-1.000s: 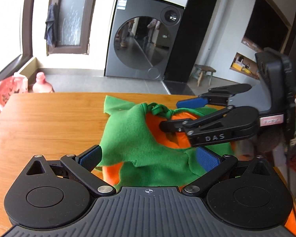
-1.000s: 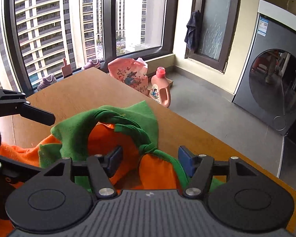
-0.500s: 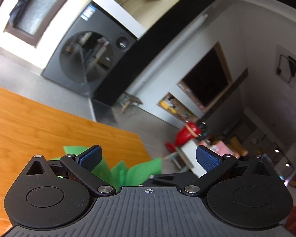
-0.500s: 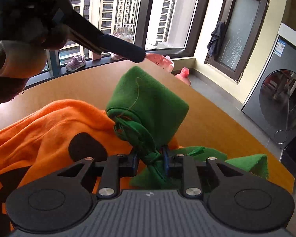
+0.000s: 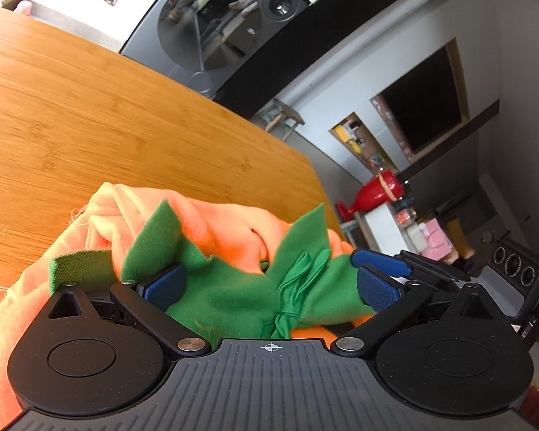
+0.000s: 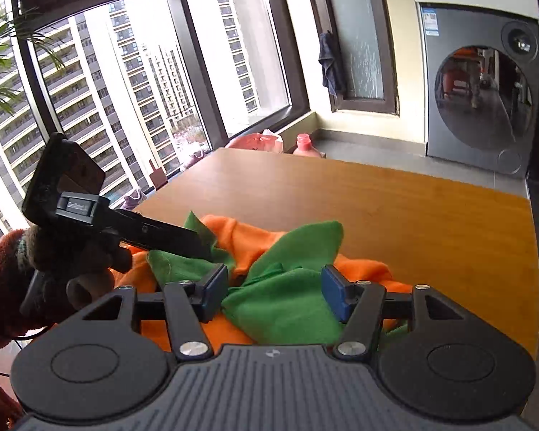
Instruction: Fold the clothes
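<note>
An orange garment with green leaf-shaped trim and a green tie [image 5: 287, 287] lies bunched on the wooden table [image 5: 90, 115]. My left gripper [image 5: 269, 282] is open, its blue pads on either side of the green trim. My right gripper [image 6: 273, 292] is open too, with green fabric [image 6: 287, 309] lying between its pads. The garment also shows in the right wrist view [image 6: 240, 233], with the left gripper's black fingers [image 6: 169, 235] lying over its left side. The right gripper's fingers [image 5: 395, 265] reach in from the right in the left wrist view.
The table's far edge and right corner [image 6: 521, 208] lie close to the garment. A grey washing machine [image 6: 481, 75] stands beyond the table. A pink detergent bottle [image 6: 307, 145] and a pink bag [image 6: 257, 142] sit on the floor by the window.
My right gripper, shut on the green tie half a second ago, has opened. My left gripper has swung back down over the garment, which now lies bunched with the green trim on top.
</note>
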A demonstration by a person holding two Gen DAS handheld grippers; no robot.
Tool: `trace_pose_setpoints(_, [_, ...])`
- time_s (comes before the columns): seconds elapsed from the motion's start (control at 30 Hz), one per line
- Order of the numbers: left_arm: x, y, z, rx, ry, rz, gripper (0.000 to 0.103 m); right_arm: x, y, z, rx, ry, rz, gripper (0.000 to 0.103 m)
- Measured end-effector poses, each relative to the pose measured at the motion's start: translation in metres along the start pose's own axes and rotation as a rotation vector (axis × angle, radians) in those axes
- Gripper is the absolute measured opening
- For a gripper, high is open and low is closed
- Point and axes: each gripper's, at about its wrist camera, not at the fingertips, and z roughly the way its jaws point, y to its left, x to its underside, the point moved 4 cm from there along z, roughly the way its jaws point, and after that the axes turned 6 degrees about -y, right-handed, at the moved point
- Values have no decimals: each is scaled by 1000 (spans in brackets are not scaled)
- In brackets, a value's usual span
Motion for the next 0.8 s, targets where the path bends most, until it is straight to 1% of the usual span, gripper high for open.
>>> trace_pose_setpoints(0.03, [-1, -3, 0, -11, 5, 20, 103, 13, -9, 7, 33, 35, 8, 55])
trace_pose_setpoints(0.07, [-2, -7, -2, -17, 5, 41, 103, 21, -14, 9, 47, 45, 13, 55])
trace_pose_setpoints(0.17, [-11, -18, -20, -22, -38, 83, 103, 25, -17, 5, 54, 43, 25, 55])
trace_pose_setpoints(0.23, [-22, -14, -31, -55, -69, 62, 103, 19, -16, -5, 62, 20, 24, 55])
trace_pose_setpoints(0.3, [-36, 4, -38, -105, -76, -16, 103, 10, -19, -16, 69, -15, 26, 55])
trace_pose_setpoints(0.37, [-46, 24, -39, -162, -64, -86, 103, 1, -33, -31, 74, -62, 74, 55])
trace_pose_setpoints(0.43, [-50, 39, -38, -197, -45, -104, 103, -4, -52, -40, 84, -87, 152, 55])
trace_pose_setpoints(0.5, [-51, 42, -33, -212, -17, -64, 103, -3, -73, -38, 103, -77, 226, 55])
trace_pose_setpoints(0.57, [-50, 41, -28, -230, 9, 3, 102, 0, -94, -34, 124, -62, 299, 55])
trace_pose_setpoints(0.6, [-49, 38, -24, -248, 23, 41, 101, 2, -103, -31, 125, -49, 329, 55])
trace_pose_setpoints(0.63, [-48, 35, -20, -267, 41, 78, 97, 6, -108, -26, 119, -33, 356, 55])
trace_pose_setpoints(0.67, [-47, 34, -16, -273, 59, 96, 92, 9, -112, -20, 112, -18, 382, 55])
trace_pose_setpoints(0.7, [-47, 35, -13, -270, 76, 102, 90, 13, -114, -15, 104, -5, 407, 55])
trace_pose_setpoints(0.8, [-45, 34, -7, -245, 106, 109, 91, 21, -118, 0, 77, 22, 470, 55])
